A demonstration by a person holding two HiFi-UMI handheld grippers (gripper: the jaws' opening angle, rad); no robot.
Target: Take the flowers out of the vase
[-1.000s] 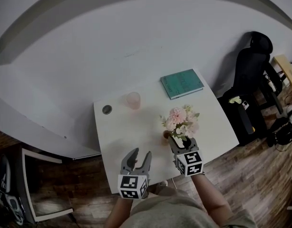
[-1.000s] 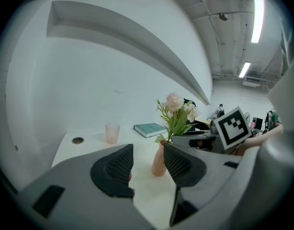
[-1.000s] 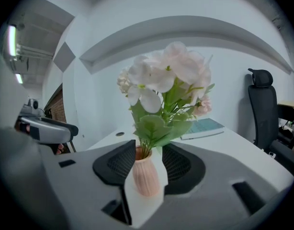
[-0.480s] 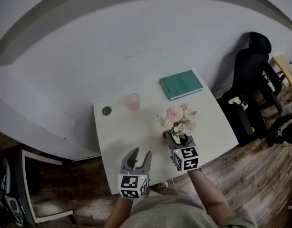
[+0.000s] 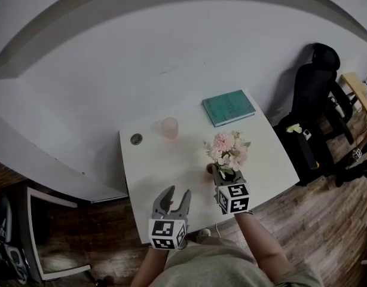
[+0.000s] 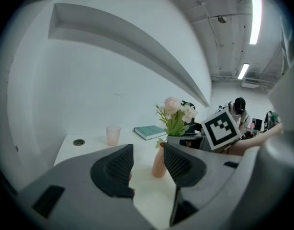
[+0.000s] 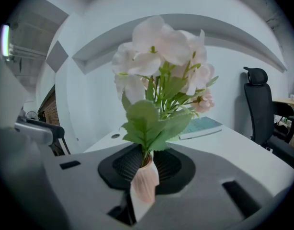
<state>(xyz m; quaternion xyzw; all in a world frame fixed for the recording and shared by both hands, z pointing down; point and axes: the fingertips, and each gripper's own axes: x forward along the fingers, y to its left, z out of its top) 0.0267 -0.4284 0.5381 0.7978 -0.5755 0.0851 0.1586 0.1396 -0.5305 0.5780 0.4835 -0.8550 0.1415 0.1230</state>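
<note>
Reaching in from the near edge of the worktop (image 5: 165, 166), the right gripper (image 5: 223, 173) has its fingers around the flowers (image 5: 228, 149) right where the stems leave the vase (image 6: 159, 163). Those fingers have just been closing, and in the right gripper view the stems and the ribbed pink lip of the vase stand squarely between the pads. The lip covers the contact itself. The hold looks to be on the stems just above the mouth rather than on the vase, though I would not swear to it. A low hold makes sense: it gathers all the stems at once and spares the blooms and leaves, which spread above the fingers.

The vase stands upright on the near right part of the worktop with the flowers fully seated in it, so nothing is drawn out yet. The left gripper (image 5: 176, 194) hovers over the near edge, well apart from the vase, its fingers spread with nothing between them. By my judgement it is placed to steady the vase should it rise with the stems.

Farther back lie a teal book (image 5: 229, 106), a pink cup (image 5: 168, 126) and a small round grommet (image 5: 136, 139), all well apart from the vase. A black office chair (image 5: 318, 88) stands off the worktop's right side. Nothing hangs above the blooms to hinder a straight lift.
</note>
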